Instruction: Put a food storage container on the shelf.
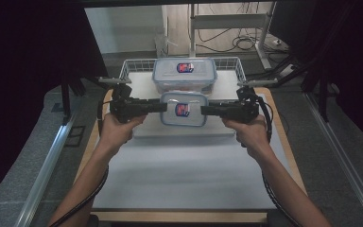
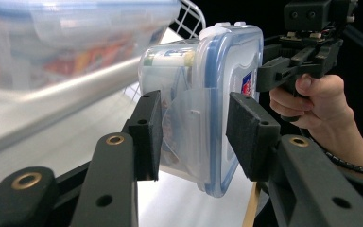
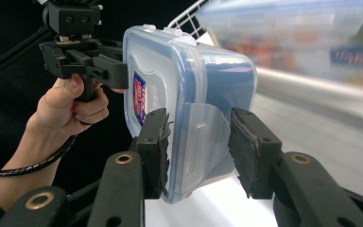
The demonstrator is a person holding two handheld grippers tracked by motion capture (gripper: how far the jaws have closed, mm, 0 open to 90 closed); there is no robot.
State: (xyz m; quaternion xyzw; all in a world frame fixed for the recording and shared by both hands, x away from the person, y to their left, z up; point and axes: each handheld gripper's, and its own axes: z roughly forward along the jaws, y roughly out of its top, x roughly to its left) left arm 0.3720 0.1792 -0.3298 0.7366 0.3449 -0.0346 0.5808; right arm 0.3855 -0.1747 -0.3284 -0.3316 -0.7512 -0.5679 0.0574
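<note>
1. Small container (image 1: pixel 184 109), a clear lidded box with a blue-trimmed lid and a red and blue label, hangs between our two grippers, above the white mat (image 1: pixel 189 165).
2. Our left gripper (image 1: pixel 163 106) clamps the box's left end; in the left gripper view its pads (image 2: pixel 147 135) straddle that end at the clear locking flap (image 2: pixel 189 132), one by the body and one by the lid.
3. Our right gripper (image 1: pixel 204 110) grips the opposite end; in the right gripper view one pad (image 3: pixel 155 151) presses on the lid side, and the other sits on the body side of the flap.
4. Both sets of jaws stand partly closed, clenched on the box, which is level and lid-up in the high view.
5. Each hand (image 1: pixel 118 130) wraps a gripper's handle, with a black cable (image 1: pixel 82 201) trailing back along the forearm.
6. Behind the box stands a white wire basket (image 1: pixel 134 66), and a larger container (image 1: pixel 184 74) of the same kind rests in it.
7. Under the mat lies the wooden table (image 1: pixel 189 216).
</note>
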